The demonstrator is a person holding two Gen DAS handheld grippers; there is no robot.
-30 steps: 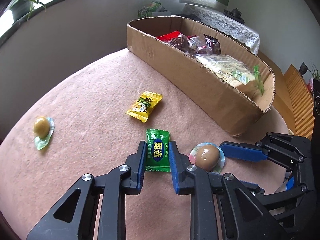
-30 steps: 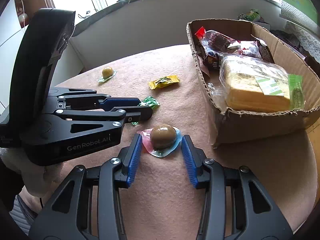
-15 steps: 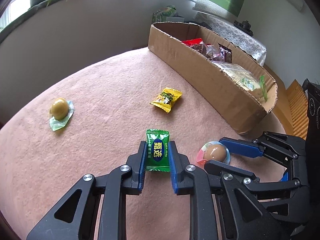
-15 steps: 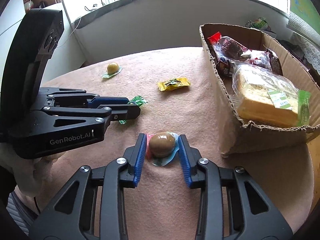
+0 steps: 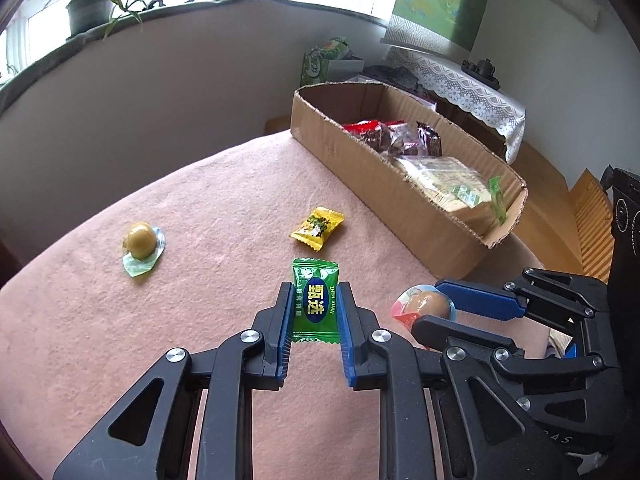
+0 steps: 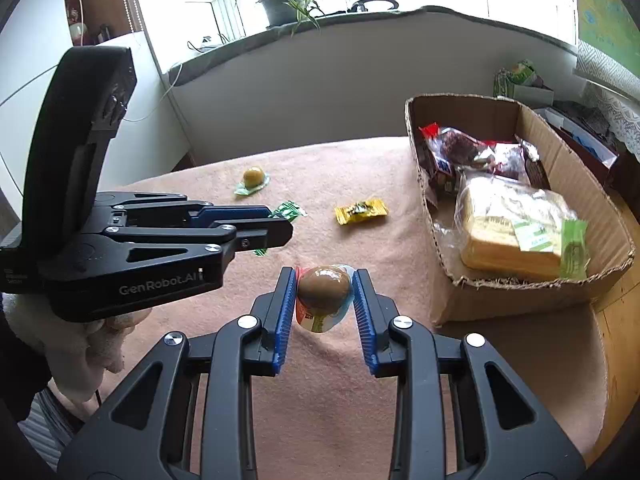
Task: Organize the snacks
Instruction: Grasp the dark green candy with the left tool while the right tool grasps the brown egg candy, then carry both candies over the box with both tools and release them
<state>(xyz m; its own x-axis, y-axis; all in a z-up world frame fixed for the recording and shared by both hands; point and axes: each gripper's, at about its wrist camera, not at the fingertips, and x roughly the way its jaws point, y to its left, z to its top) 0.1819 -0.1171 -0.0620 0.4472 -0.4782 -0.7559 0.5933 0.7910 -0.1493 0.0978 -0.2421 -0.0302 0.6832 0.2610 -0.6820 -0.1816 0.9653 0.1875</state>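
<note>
Far left on the pink cloth [image 5: 208, 184], loose olive candy [image 5: 140, 240]. Centre, left gripper [image 5: 314, 312] clamped on green sweet [image 5: 315, 300]; right gripper [image 6: 324, 294] clamped on brown egg snack [image 6: 323, 286], both apparently bound for cardboard box [image 6: 520, 292] at right.

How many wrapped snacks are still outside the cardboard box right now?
4. Green candy in the left gripper; brown egg pack in the right gripper; yellow candy and yellowish egg pack lying on the pink cloth.
</note>
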